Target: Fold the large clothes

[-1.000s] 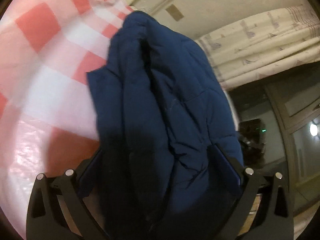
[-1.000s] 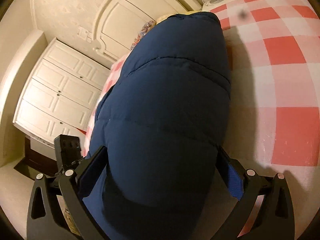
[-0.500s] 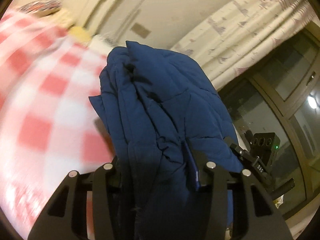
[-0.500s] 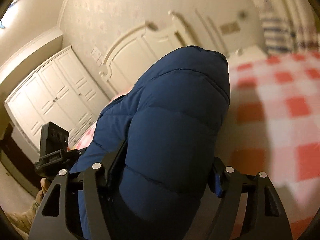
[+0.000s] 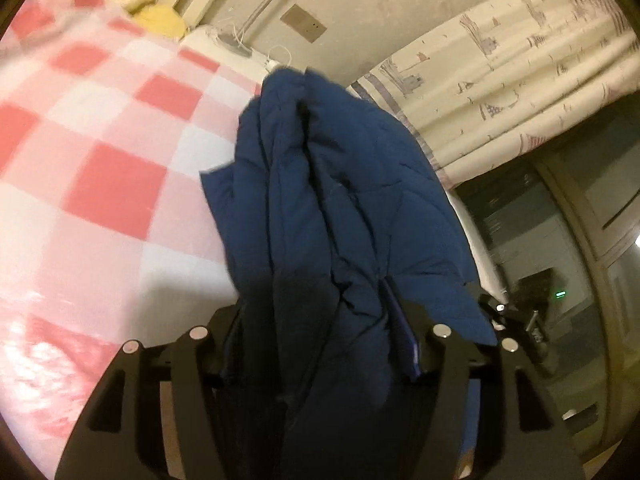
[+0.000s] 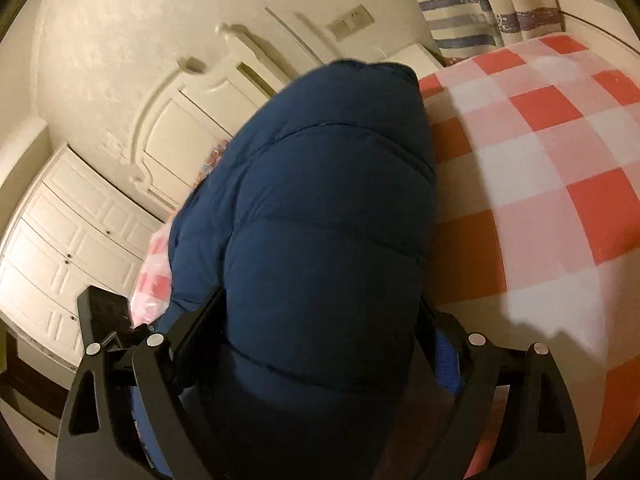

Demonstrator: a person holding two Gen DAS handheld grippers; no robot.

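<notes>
**Left wrist view: blue jacket caught in both grippers over the checked bed**

From the left wrist camera, the black two-finger left gripper (image 5: 320,336) had a bunched fold of the navy-blue quilted puffer jacket (image 5: 340,208) between its jaws. The jaws had just been opening a little, yet the padded cloth still filled the gap and both pads pressed into it. The jacket rose away from the fingers in crumpled ridges, above the red-and-white checked bedspread (image 5: 100,152) that lay to the picture's left. Behind it hung a cream curtain with small printed figures (image 5: 520,80), and a yellow cushion (image 5: 160,20) sat at the head of the bed. At the right edge part of the other gripper showed dimly, too dark to read.

From the right wrist camera, the black right gripper (image 6: 324,332) stood wide around a thick, puffed roll of the same jacket (image 6: 320,220). Its jaws had also just been opening, and the cloth still swelled against both fingers, so it was clamped on the jacket. The checked bedspread (image 6: 540,140) spread to the picture's right. White panelled wardrobe doors (image 6: 72,248) and the cream carved headboard (image 6: 192,128) stood to the left.
</notes>
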